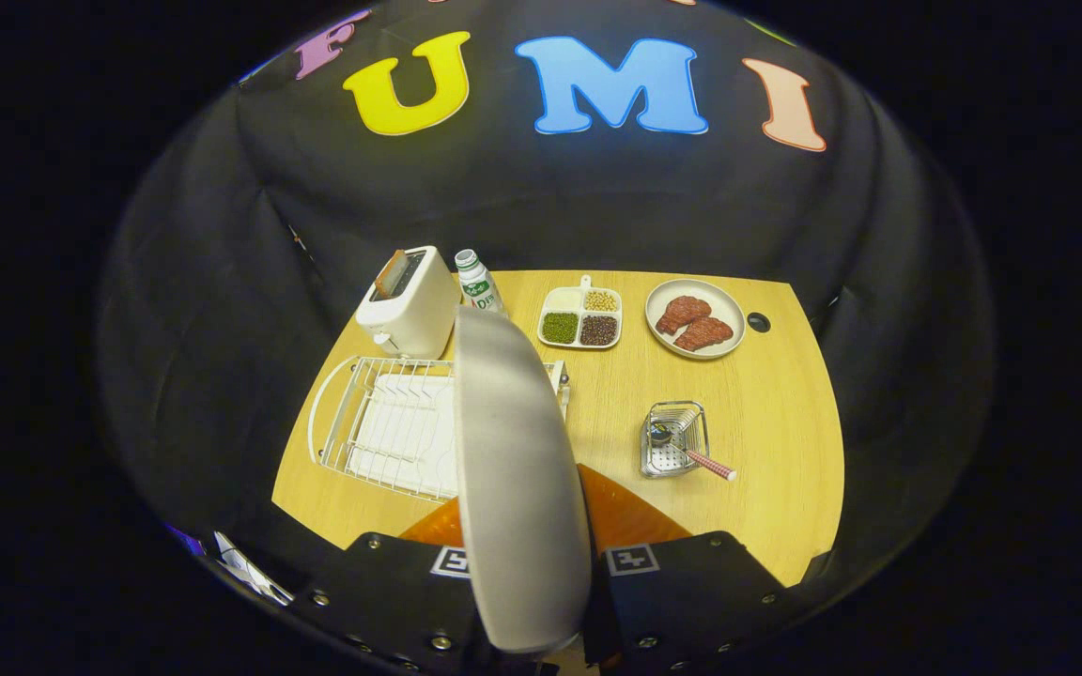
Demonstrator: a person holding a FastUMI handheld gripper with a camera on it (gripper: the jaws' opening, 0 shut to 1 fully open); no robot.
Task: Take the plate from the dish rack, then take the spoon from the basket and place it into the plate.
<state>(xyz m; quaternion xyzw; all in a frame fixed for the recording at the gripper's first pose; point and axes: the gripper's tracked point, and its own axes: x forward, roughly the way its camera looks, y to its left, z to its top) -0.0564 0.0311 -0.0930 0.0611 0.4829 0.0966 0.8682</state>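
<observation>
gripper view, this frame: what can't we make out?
- Plate: held on edge between the jaws, seen edge-on; its inner face is turned away.
- Gripper: contact with the plate sits behind the rim, so the grip isn't clear.
- Dish rack: its right part is behind the plate.
- Spoon: bowl lies in the basket, too small for detail.
- Bottle: base hidden by the plate.

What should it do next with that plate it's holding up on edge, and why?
Probably lower the plate flat onto bare table near the basket. The hand-held gripper is shut on the plate, lifted clear of the dish rack, and the spoon in the basket needs somewhere to land.
</observation>
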